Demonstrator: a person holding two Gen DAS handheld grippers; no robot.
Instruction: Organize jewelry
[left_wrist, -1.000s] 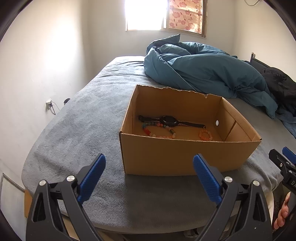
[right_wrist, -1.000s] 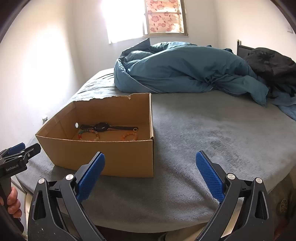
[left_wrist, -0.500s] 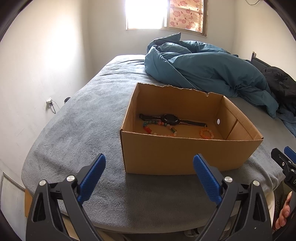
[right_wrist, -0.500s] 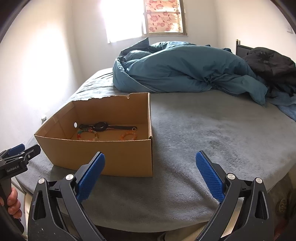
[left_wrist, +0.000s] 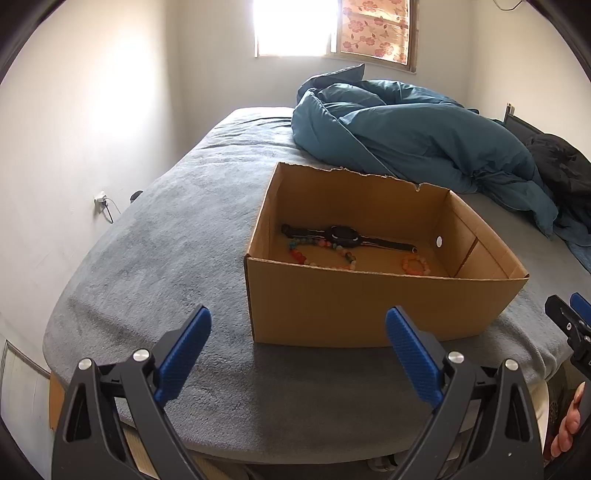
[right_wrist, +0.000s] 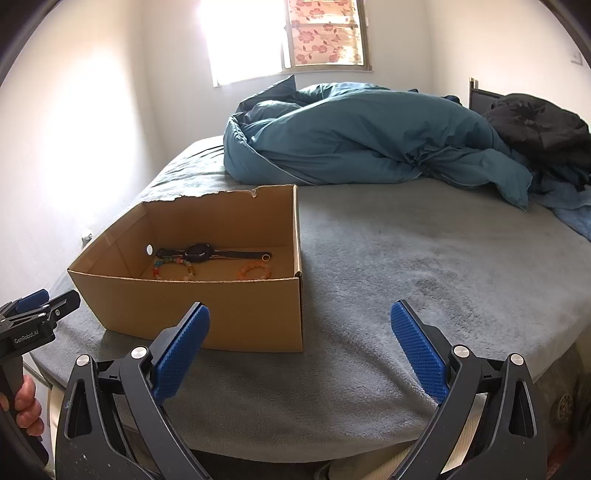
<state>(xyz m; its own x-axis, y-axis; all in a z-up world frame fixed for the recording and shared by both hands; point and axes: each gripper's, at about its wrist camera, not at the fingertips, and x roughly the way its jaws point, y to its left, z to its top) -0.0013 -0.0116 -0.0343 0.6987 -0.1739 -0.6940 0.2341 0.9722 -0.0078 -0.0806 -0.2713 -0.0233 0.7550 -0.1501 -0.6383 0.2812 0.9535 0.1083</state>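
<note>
An open cardboard box (left_wrist: 369, 302) sits near the front edge of a bed covered in a grey blanket (left_wrist: 166, 258), with a black wristwatch (left_wrist: 343, 234), a multicoloured bead bracelet (left_wrist: 321, 253) and an orange bead bracelet (left_wrist: 415, 264) lying on its floor. The left gripper (left_wrist: 298, 345) hangs just in front of the box, released and holding nothing; the right gripper (right_wrist: 300, 341) is likewise spread wide and empty beside the box's near right corner. A rumpled teal duvet (right_wrist: 369, 140) lies behind the box

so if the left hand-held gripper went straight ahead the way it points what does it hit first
Most likely the near wall of the cardboard box, straight ahead of the open left hand-held gripper; depth is hard to judge.
</note>
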